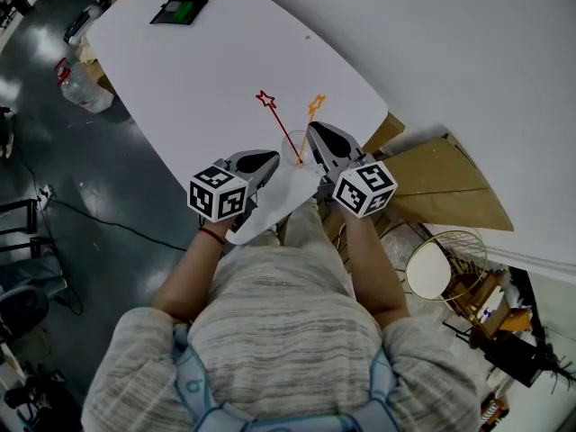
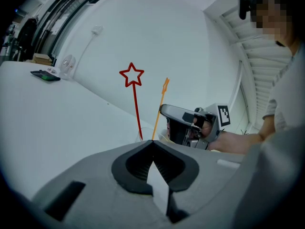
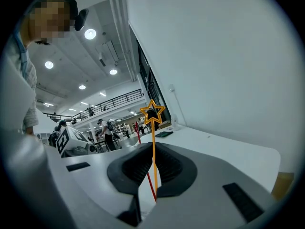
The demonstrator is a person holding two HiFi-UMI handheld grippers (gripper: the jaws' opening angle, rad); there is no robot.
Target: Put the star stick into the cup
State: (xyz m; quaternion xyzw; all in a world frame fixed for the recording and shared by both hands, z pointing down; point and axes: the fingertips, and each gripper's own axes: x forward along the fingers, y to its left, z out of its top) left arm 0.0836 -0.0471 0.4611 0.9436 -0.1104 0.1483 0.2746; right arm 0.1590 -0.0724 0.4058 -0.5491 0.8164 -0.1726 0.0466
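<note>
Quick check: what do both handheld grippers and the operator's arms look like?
The left gripper and right gripper are grey moulded shells with black ridged jaw pads. Each carries a white cube with black square markers. The operator wears a short-sleeved grey-striped knit top and a thin red band on the left wrist. No cables are visible.

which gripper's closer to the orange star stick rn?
Right. The right gripper has its jaws closed on the orange star stick, whose lower end is in the cup. The left gripper, jaws together and empty, sits apart on the cup's other side.
</note>
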